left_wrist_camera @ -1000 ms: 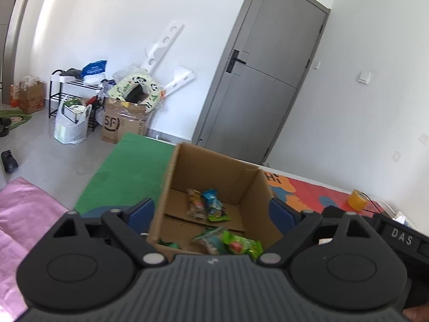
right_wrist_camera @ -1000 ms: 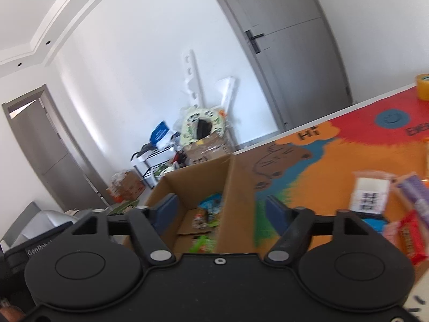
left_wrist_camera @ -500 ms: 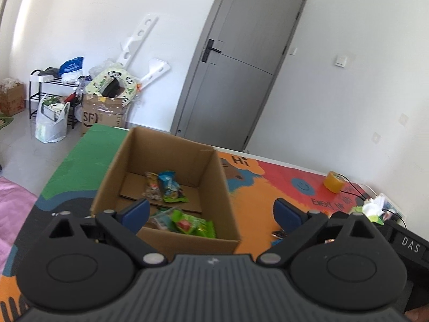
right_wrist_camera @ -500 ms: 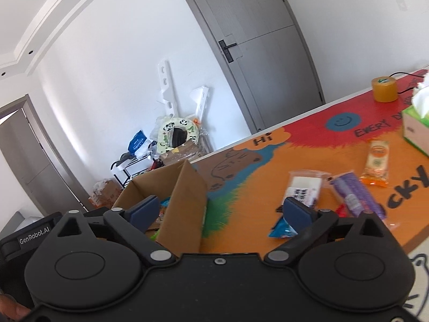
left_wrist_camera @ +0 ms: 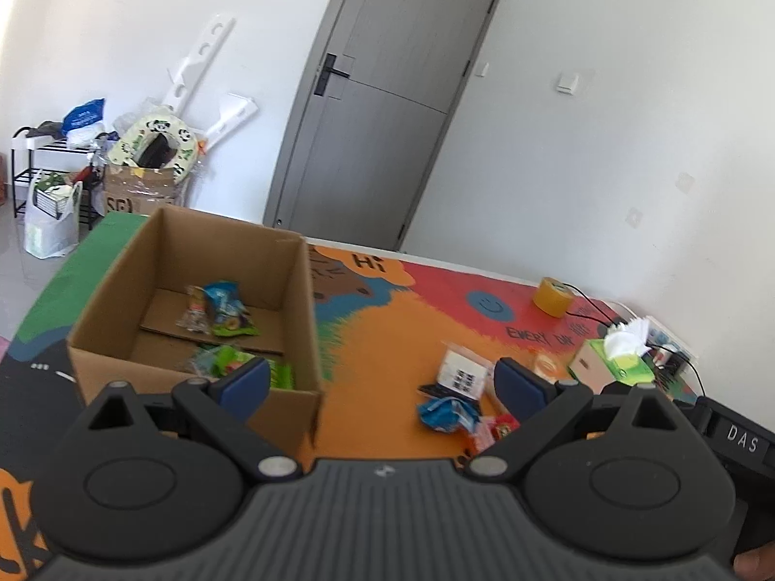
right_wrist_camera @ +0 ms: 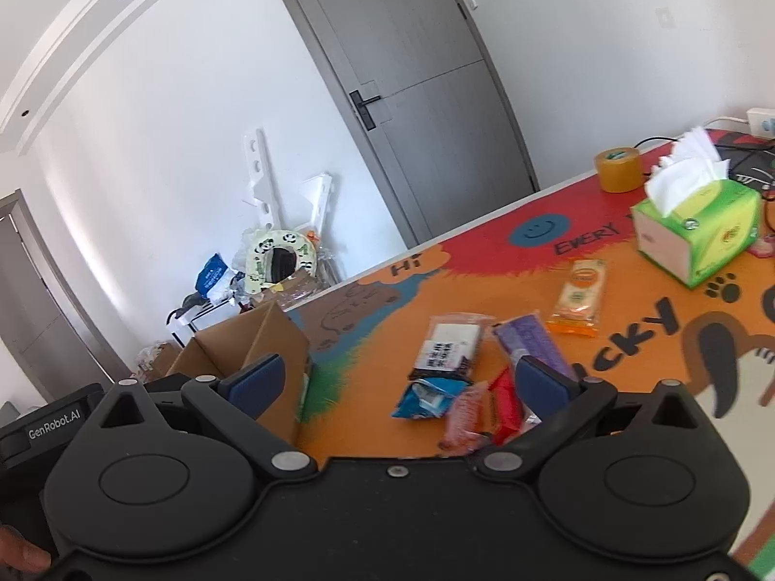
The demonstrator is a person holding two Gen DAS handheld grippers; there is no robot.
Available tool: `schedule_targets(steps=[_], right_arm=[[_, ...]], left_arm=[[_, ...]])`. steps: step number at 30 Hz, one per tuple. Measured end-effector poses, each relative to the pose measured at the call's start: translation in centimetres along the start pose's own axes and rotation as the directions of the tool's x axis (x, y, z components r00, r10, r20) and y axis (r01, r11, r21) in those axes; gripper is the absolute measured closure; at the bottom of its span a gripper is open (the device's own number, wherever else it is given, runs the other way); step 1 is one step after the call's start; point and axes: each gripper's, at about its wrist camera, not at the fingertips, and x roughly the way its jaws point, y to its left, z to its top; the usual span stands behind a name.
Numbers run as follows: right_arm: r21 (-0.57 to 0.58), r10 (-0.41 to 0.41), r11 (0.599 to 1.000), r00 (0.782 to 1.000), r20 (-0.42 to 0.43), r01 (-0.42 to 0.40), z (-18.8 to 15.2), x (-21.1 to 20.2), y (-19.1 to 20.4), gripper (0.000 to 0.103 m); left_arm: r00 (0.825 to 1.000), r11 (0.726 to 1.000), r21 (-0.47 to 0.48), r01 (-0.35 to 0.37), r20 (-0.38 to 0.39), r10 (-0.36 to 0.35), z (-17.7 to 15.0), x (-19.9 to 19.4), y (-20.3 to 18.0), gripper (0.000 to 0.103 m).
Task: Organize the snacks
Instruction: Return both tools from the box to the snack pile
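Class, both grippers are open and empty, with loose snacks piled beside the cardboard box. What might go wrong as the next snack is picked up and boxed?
1. The blue packet, pink packet and red packet overlap, so the right gripper may pinch two at once.
2. The cardboard box looks light; a gripper catching its near wall could shove it.
3. The tissue box and tape roll are not snacks and could be boxed by mistake.
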Motion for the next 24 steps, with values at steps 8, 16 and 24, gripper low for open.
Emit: schedule_targets(steps=[8,16,24], right_arm=[[-0.005,-0.013,1.0,1.0,-0.019,0.013,-0.2,-1.5,-1.8,0.0],[0.023,-0.059,0.998,0.998,0.002,0.059,0.0,-3.2,-4.4,0.0],[0.07,-0.105,0.992,0.994,0.007,0.105,0.0,-3.7,-7.0,0.004]], left_arm=[[0.999,0.999,0.028,0.037,-0.03,-0.036,-0.7,0.7,-2.3,0.005],[0.998,0.998,0.03,0.057,-0.042,-0.056,-1.2,1.3,-3.9,0.005],[0.996,0.998,0.054,0.044,-0.08,-0.039,-1.8,3.8,-5.3,0.006]])
